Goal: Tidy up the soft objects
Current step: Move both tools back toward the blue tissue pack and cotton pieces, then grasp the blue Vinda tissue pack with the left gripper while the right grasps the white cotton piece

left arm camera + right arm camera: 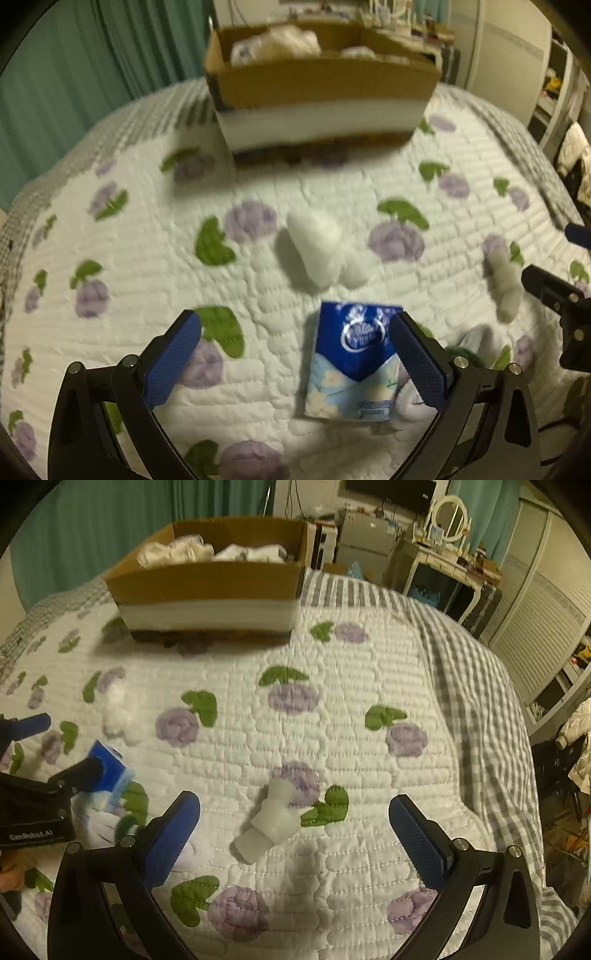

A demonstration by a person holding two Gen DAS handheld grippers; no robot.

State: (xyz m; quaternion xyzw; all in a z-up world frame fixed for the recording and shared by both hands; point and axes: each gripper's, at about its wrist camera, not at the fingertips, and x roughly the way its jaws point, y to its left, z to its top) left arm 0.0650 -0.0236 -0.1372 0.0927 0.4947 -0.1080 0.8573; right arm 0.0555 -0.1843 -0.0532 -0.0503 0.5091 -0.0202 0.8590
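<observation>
My left gripper [295,365] is open over the quilt, and a blue tissue pack [352,360] lies between its fingers, close to the right one. A white cotton wad [317,247] lies just beyond it. Another white cotton piece [506,288] lies to the right, near my right gripper's fingers [550,291]. In the right wrist view my right gripper [295,843] is open, with that white cotton piece [269,821] lying between its fingers. The left gripper [79,770] and the tissue pack [110,771] show at the left, with the cotton wad [118,712] beyond.
A cardboard box [321,83] holding white soft items stands at the far side of the floral quilt [147,258]; it also shows in the right wrist view [210,583]. The bed's right edge drops off near furniture and shelves [554,635].
</observation>
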